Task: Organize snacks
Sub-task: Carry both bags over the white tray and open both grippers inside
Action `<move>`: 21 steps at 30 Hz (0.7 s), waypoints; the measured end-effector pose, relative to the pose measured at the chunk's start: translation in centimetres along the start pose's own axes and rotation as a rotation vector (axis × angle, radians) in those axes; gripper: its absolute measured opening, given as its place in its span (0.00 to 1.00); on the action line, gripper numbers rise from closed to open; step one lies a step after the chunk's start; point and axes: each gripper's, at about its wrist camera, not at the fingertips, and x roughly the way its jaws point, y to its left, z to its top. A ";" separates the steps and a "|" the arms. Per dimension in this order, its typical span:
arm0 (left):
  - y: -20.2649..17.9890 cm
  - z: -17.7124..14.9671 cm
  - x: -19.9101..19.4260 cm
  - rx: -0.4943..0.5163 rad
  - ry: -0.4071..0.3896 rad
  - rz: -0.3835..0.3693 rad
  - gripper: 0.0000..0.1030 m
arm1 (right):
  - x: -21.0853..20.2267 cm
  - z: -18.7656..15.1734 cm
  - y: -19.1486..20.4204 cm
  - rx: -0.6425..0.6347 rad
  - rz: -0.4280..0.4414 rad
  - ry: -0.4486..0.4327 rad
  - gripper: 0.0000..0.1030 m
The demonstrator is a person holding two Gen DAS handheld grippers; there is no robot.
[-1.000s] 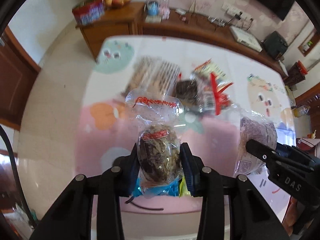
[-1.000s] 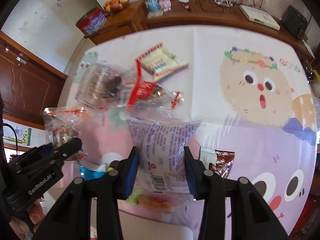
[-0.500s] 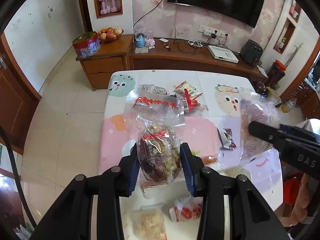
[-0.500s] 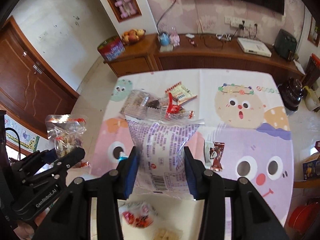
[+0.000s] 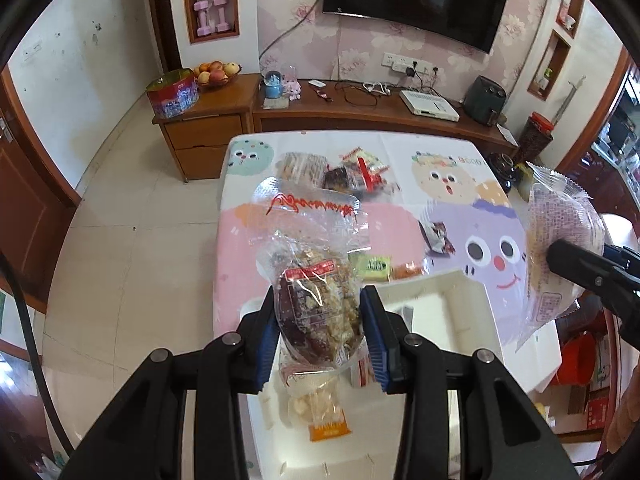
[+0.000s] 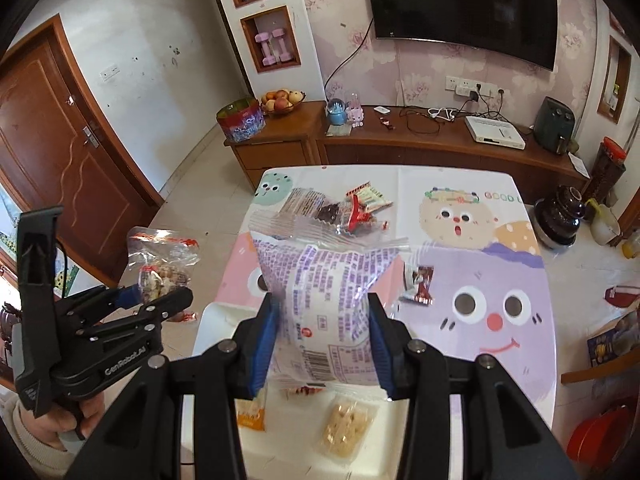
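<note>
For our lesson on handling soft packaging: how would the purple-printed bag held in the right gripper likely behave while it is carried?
The purple-printed bag looks thin and crinkly, so it probably flops. Its sealed top stands up above the right gripper, suggesting light contents. Glossy film might slip if the grip loosens.

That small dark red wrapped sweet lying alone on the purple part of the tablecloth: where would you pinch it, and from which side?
I'd take the small dark red wrapped sweet across its narrow middle, coming straight down from above. It lies flat on the cartoon-print tablecloth with its long axis running roughly away from the camera, so fingers closing on its two long edges should catch the filled part rather than the flimsy crimped ends. Nothing crowds it.
</note>
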 end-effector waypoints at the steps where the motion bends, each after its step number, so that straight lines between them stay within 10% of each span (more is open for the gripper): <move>1: -0.1 -0.4 0.1 0.006 0.008 -0.002 0.36 | -0.1 -0.5 0.1 0.005 0.002 0.008 0.42; 21: -2.4 -7.5 5.0 0.077 0.228 -0.001 0.37 | 5.1 -8.3 0.1 0.007 -0.013 0.280 0.43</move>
